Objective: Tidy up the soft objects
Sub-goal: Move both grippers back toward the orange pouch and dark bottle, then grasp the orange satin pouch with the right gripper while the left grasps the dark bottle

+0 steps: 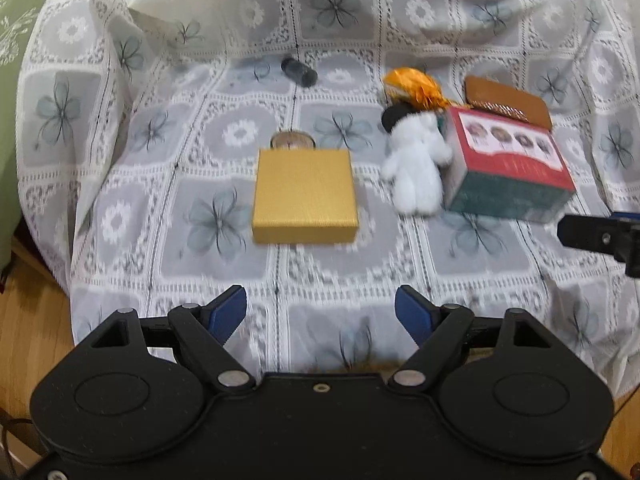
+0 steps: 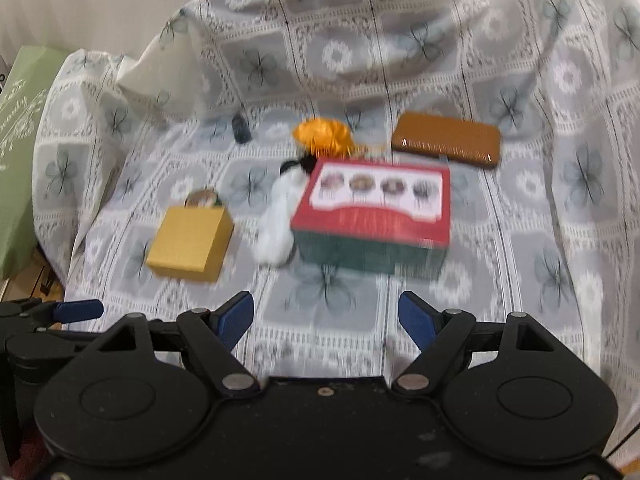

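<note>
A white plush toy point(image 1: 416, 160) with a black ear lies on the patterned cloth, leaning against the left side of a red and green box point(image 1: 508, 168). In the right wrist view the plush point(image 2: 276, 220) is blurred, left of the box point(image 2: 376, 216). An orange shiny soft item point(image 1: 416, 88) lies just behind the plush; it also shows in the right wrist view point(image 2: 324, 136). My left gripper point(image 1: 320, 312) is open and empty, near the cloth's front edge. My right gripper point(image 2: 326, 318) is open and empty, in front of the box.
A gold square box point(image 1: 305, 196) sits mid-cloth with a round object point(image 1: 292, 140) behind it. A brown flat case point(image 1: 508, 100) lies behind the red box. A small dark cylinder point(image 1: 299, 72) lies at the back. A green box point(image 2: 20, 152) stands at the left.
</note>
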